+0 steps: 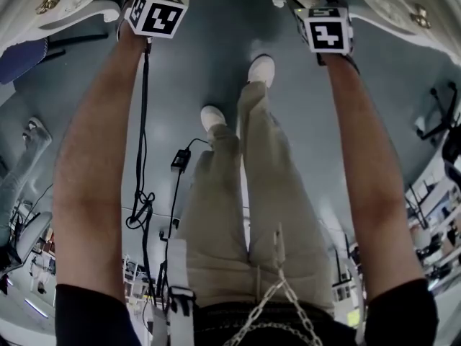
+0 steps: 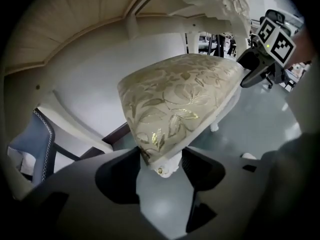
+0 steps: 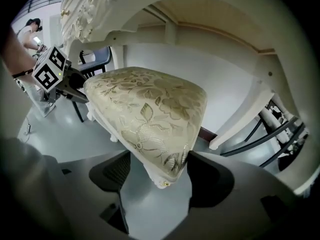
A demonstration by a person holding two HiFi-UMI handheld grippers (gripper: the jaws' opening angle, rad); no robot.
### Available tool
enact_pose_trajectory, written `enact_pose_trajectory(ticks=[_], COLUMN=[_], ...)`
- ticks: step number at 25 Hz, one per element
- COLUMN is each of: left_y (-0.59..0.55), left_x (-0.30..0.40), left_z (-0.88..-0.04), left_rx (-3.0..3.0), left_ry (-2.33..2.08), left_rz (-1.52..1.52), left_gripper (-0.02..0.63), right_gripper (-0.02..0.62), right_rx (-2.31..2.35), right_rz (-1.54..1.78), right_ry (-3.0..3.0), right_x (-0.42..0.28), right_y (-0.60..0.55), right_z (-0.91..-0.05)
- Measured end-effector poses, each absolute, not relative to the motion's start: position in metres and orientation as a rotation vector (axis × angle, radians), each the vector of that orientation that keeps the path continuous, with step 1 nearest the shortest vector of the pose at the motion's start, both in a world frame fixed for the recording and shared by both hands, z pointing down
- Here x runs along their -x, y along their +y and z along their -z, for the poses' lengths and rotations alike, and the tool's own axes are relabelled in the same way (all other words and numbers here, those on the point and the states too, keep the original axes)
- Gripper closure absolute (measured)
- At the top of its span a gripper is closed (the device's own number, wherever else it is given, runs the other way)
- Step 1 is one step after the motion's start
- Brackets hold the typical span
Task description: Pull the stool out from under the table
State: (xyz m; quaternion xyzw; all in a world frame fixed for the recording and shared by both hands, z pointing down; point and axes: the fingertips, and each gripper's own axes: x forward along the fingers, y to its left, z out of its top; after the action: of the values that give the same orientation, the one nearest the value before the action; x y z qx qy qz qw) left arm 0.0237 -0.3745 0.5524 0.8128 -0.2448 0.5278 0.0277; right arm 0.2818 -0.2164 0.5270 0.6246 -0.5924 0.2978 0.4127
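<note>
Grey, glossy floor (image 1: 202, 63) runs beneath one white carved table (image 2: 220, 6), whose pale wooden underside arches overhead. One stool (image 2: 175, 99) stands under that tabletop, its near edge facing the person. It has a cream cushion brocaded with gold leaves and flowers on a white frame, with a small gold stud at each front corner.

Two bare forearms (image 1: 94, 171) reach down to it, each ending in one of the two marker cubes (image 1: 157, 13). In the head view the jaws are cut off past the cubes.

The left gripper (image 2: 159, 159) is released, its jaws spread around the stool's left front corner. The right gripper (image 3: 157, 169) is likewise unclenched, straddling the right front corner with floor showing beside one pad.

Two white shoes (image 1: 261, 69) and one black cable (image 1: 144, 193) lie below.
</note>
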Motion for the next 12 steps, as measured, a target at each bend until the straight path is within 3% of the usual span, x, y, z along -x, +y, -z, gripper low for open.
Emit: enact_pose_trajectory(ticks=[12], left_y=[-0.357], left_x=[-0.004], left_z=[-0.557], left_rx=[-2.434], left_ry=[-0.795], left_rz=[-1.612], left_gripper=[0.345], right_gripper=[0.264], right_rx=[-1.568], right_rz=[-0.752], right_ry=[-1.446], right_x=[-0.264], right_y=[-0.204], right_z=[-0.533])
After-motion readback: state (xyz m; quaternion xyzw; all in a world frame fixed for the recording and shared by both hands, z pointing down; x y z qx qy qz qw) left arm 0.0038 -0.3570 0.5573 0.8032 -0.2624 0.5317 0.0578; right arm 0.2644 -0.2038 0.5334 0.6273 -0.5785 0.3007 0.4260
